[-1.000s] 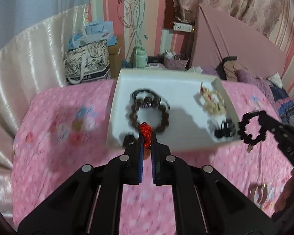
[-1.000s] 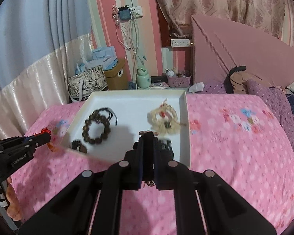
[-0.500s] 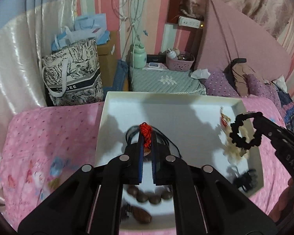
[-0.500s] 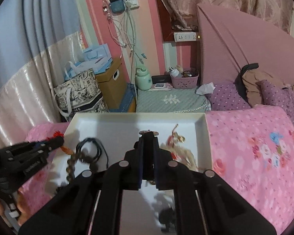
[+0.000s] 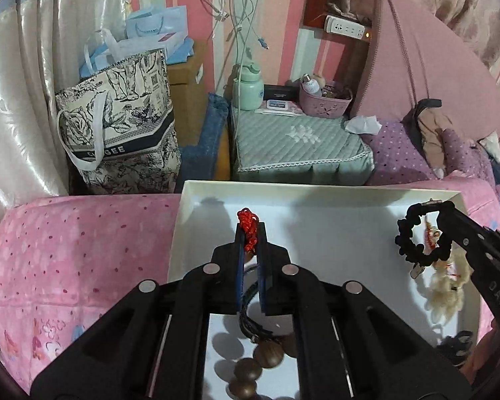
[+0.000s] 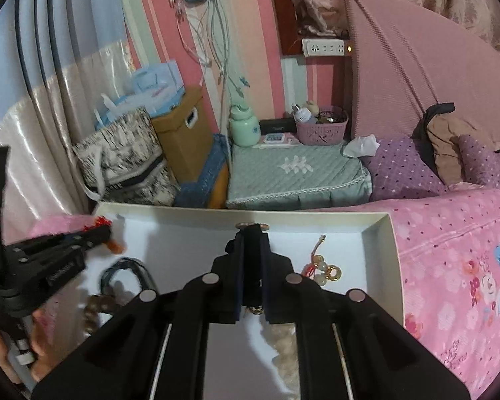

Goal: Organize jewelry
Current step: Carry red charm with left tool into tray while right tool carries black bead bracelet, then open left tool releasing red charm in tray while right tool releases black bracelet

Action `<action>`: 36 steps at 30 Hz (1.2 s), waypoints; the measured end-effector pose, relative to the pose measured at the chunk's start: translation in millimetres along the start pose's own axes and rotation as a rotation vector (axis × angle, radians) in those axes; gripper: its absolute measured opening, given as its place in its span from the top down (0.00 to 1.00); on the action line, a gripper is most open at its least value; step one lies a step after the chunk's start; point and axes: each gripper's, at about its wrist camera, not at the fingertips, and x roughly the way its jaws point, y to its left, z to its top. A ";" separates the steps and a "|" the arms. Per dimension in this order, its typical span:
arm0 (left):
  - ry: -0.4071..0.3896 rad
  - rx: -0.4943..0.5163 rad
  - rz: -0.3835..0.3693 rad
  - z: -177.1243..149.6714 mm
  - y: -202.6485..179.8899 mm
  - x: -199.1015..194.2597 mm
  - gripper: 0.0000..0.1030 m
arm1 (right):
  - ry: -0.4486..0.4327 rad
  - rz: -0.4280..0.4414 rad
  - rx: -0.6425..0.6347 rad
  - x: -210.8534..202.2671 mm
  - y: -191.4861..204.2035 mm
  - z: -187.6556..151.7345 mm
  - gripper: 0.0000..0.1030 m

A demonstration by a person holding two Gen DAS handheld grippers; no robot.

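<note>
A white tray (image 5: 180, 220) lies on the pink bedspread. My left gripper (image 5: 249, 233) is shut on a red knotted cord (image 5: 248, 230) and hangs above the tray's left half. Brown wooden beads (image 5: 263, 356) on a black cord lie under it. In the same view my right gripper (image 5: 450, 215) holds a black bead bracelet (image 5: 406, 243) over a cream tassel piece (image 5: 446, 296). In the right wrist view the right gripper (image 6: 251, 233) is shut on that bracelet, whose metal clasp (image 6: 251, 225) shows at the tips. A jade and gold charm (image 6: 325, 271) lies in the tray (image 6: 391, 233). The left gripper (image 6: 105, 230) shows at the left.
Beyond the tray's far rim stand a green quilted stool top (image 5: 300, 143), a patterned tote bag (image 5: 120, 123), a cardboard box (image 6: 183, 136), a mint bottle (image 6: 245, 128) and a pink basket (image 6: 321, 130). Purple pillows (image 6: 403, 170) and a headboard are to the right. A small black piece (image 5: 456, 350) lies at the tray's right.
Both grippers have moved forward and lower, from short of the tray to above its inside. Each keeps hold of its piece, the red cord and the black bracelet.
</note>
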 end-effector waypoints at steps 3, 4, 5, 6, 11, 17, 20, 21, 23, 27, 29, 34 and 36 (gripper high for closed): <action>-0.001 0.008 0.021 1.0 0.2 3.5 0.96 | 0.038 -0.029 0.005 12.1 -4.0 -2.0 0.92; -0.002 0.014 0.037 1.1 0.3 4.6 0.96 | 0.052 -0.036 0.006 15.4 -4.8 -2.4 0.92; -0.002 0.017 0.047 0.6 0.3 5.7 0.95 | 0.060 -0.045 0.006 16.7 -4.9 -2.4 0.92; 0.001 0.018 0.055 0.2 1.0 7.3 0.95 | 0.077 -0.068 0.002 18.8 -3.6 -1.5 0.92; 0.013 0.037 0.091 -2.6 1.7 11.8 0.89 | 0.132 -0.101 -0.012 27.3 -2.4 -3.7 0.92; 0.010 0.057 0.110 -11.1 0.5 14.0 0.84 | 0.164 -0.110 -0.039 32.1 1.4 -5.7 0.88; 0.020 0.045 0.103 -12.1 3.2 15.3 0.81 | 0.173 -0.113 -0.049 33.0 2.1 -6.4 0.88; 0.022 0.043 0.099 -12.1 3.5 15.7 0.81 | 0.174 -0.113 -0.054 33.1 3.2 -6.4 0.88; 0.021 0.046 0.104 -13.2 2.8 16.0 0.80 | 0.188 -0.117 -0.066 34.5 5.8 -8.0 0.88; 0.020 0.046 0.108 -16.2 3.4 14.8 0.80 | 0.208 -0.126 -0.088 35.6 9.5 -10.0 0.76; 0.025 0.043 0.107 -17.2 4.4 14.1 0.78 | 0.202 -0.127 -0.099 33.4 11.3 -10.2 0.63; 0.025 0.037 0.110 -18.6 6.8 6.4 0.78 | 0.201 -0.117 -0.096 26.4 11.7 -9.5 0.61; 0.017 0.039 0.095 -19.0 6.0 -1.0 0.78 | 0.175 -0.112 -0.092 15.9 10.8 -6.5 0.59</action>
